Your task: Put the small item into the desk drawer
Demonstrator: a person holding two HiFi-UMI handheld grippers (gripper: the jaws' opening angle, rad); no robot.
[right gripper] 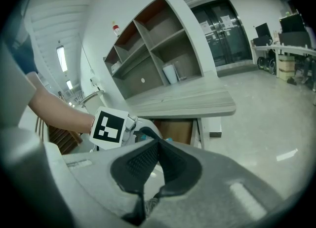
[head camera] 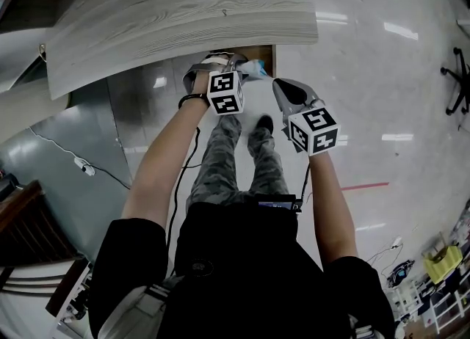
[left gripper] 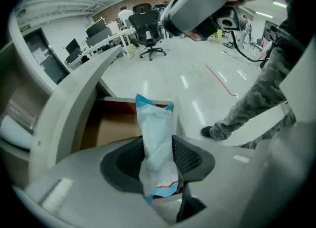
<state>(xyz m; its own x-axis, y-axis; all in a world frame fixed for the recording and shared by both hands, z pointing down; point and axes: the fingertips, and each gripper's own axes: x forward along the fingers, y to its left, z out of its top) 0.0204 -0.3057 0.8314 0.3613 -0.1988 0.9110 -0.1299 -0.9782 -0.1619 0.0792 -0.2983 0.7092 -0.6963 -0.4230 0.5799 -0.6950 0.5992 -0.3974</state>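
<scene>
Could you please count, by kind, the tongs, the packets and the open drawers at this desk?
Tongs: 2, the left tongs and the right tongs
Packet: 1
Open drawer: 1
Total: 4

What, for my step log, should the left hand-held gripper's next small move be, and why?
Probably lower the left hand-held gripper a little toward the open drawer: it is shut on the packet, whose tip points at the drawer but does not look to be inside it yet.
</scene>
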